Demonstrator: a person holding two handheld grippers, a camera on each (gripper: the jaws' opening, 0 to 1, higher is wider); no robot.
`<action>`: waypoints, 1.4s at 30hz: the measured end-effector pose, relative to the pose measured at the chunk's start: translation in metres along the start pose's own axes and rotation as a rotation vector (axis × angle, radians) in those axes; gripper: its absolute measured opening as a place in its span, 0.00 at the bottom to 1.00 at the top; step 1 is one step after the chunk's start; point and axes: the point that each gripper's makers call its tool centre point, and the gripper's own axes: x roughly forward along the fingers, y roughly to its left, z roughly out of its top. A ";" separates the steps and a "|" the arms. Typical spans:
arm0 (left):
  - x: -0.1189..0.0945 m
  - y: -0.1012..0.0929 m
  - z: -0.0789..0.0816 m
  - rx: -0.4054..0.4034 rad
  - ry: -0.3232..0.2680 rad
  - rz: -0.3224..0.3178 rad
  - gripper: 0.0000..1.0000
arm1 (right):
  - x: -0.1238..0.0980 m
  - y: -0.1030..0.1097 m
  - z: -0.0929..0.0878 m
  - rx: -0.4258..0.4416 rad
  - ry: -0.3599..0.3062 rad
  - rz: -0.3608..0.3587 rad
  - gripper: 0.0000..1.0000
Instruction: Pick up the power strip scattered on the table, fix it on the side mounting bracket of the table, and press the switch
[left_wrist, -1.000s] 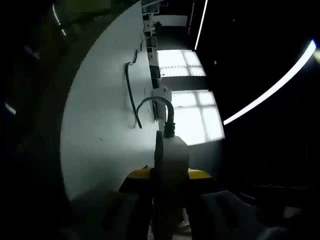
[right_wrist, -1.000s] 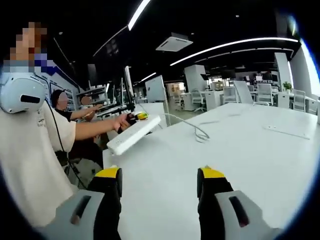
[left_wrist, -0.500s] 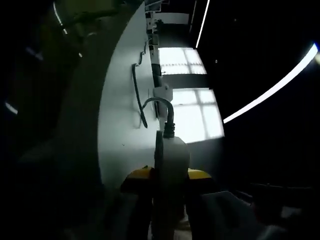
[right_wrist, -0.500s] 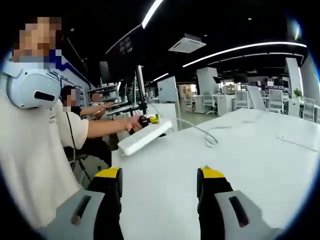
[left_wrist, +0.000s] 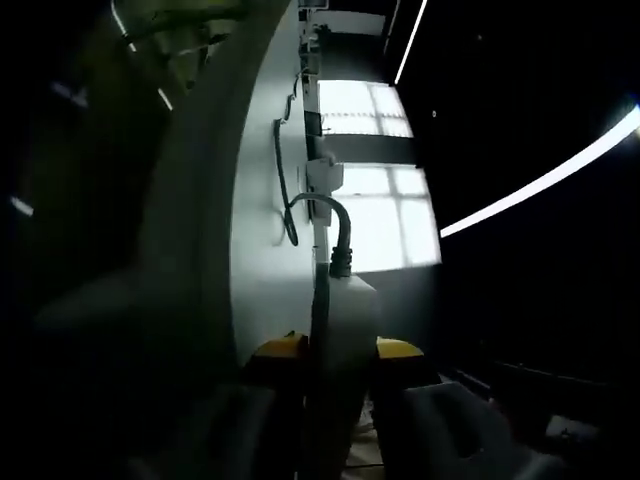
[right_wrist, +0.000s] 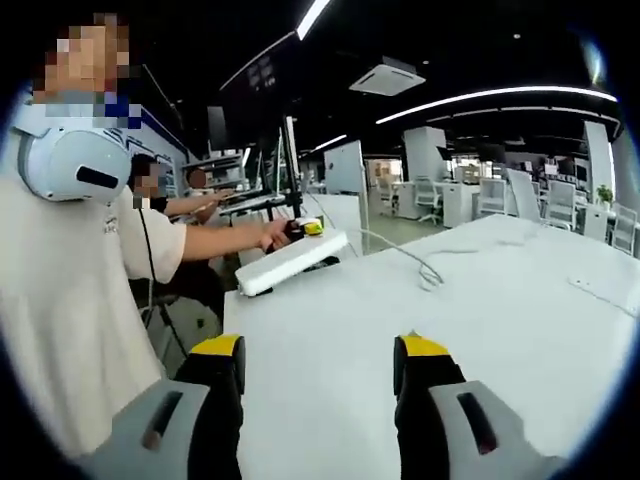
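The left claw (left_wrist: 335, 350) is clamped on the power strip (right_wrist: 292, 262), held ahead at the table (right_wrist: 480, 320) edge; the right claw (right_wrist: 322, 362) stands apart.

Left gripper view is dim and underexposed, its windows (left_wrist: 375, 215) blown out; right gripper view is evenly lit by ceiling light strips (right_wrist: 480, 100), edges fisheye-bent.
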 end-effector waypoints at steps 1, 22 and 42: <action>-0.004 0.000 0.005 0.000 0.002 -0.003 0.27 | 0.001 0.000 0.000 0.003 -0.003 0.000 0.56; -0.041 0.008 0.047 -0.016 0.047 0.016 0.28 | 0.005 -0.007 -0.006 0.032 -0.011 -0.014 0.55; -0.037 0.029 0.063 -0.030 0.006 -0.020 0.28 | 0.017 -0.016 -0.012 0.048 0.015 -0.025 0.54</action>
